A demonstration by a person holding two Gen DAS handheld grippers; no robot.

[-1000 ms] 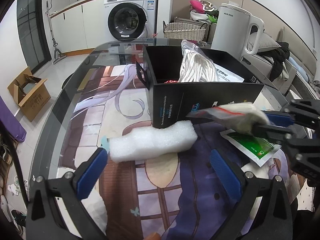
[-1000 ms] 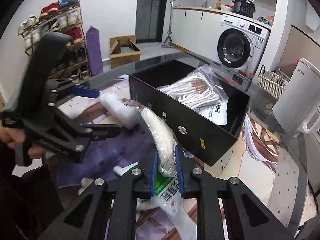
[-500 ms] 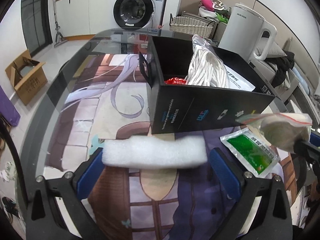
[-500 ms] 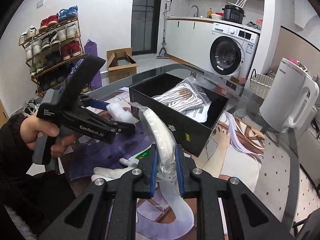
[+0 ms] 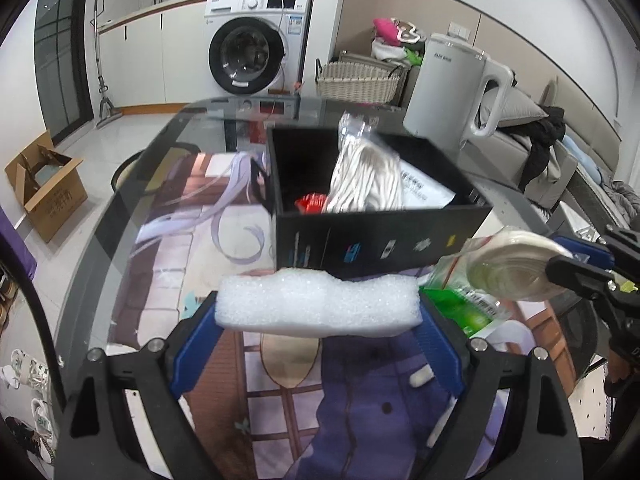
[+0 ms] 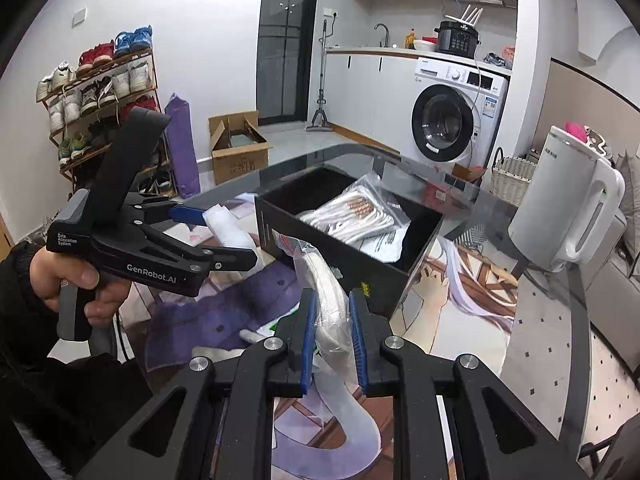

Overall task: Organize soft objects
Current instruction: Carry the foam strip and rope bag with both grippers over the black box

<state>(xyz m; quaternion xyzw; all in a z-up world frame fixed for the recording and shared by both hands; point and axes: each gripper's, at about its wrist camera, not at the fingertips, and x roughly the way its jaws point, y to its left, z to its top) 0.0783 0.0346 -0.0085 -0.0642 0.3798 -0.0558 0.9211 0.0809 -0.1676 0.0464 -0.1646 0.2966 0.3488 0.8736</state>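
Observation:
My left gripper (image 5: 318,312) is shut on a white foam block (image 5: 318,306) and holds it above the table, just in front of the black box (image 5: 380,240). My right gripper (image 6: 332,332) is shut on a clear bag of white cotton pads (image 6: 330,296), also lifted; the bag also shows in the left wrist view (image 5: 514,264) at the right. The box holds a bag of white cords (image 5: 366,178), a red packet (image 5: 312,202) and a paper sheet. In the right wrist view the left gripper (image 6: 224,236) holds the foam (image 6: 230,230) left of the box (image 6: 340,256).
A green packet (image 5: 464,310) and small white pieces lie on the glass table (image 5: 132,208) with its printed mat. A white kettle (image 5: 452,88) stands behind the box. A washing machine, wicker basket, cardboard box and shoe rack stand around the room.
The left gripper closed on the foam block and lifted it off the table. The right gripper rose with the cotton pad bag and moved nearer the box.

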